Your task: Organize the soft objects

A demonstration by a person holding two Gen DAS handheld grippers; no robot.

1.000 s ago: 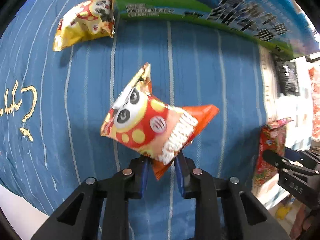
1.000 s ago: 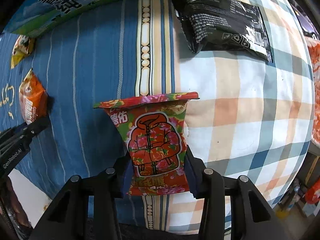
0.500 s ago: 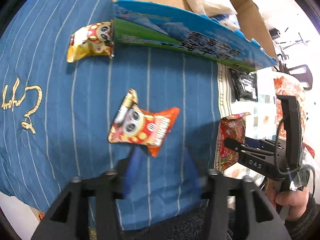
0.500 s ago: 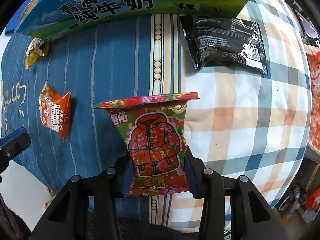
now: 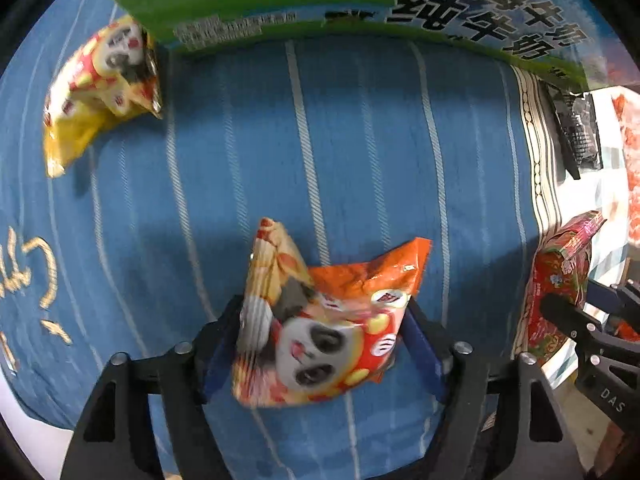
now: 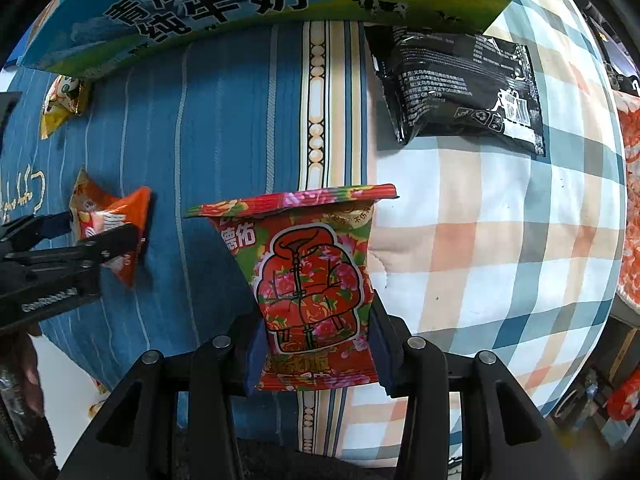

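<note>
- Blue striped bedding [image 5: 360, 140] fills the left wrist view; the left claw [image 5: 322, 314] points almost straight down at it; its jaws have just been opening, and the orange panda packet [image 5: 340, 288] lies between them, unclamped as far as I can judge
- the packet sits askew between the pads, one sealed corner sticking up ahead of the claw; closing now may catch only that slack corner, so the puffy bag could swivel or slip out on lifting
- a yellow panda packet [image 5: 100, 80] lies well ahead and to the claw's left, touching the printed milk carton box [image 5: 280, 0]; a hurried sweep toward the box may knock it
- Blue bedding gives way to a checked quilt [image 6: 500, 240] in the right wrist view; the right claw [image 6: 318, 316] is clenched on the red floral packet [image 6: 316, 272], pads pressing its lower sides, its top seal hanging free ahead
- the hold is low on an air-filled bag; a harder squeeze might burst it, a looser one lets it slide
- a black packet [image 6: 460, 80] lies ahead and to the right, clear of the claw; the left claw works near its left side, so both hands heading for the box at once risk a clash
</note>
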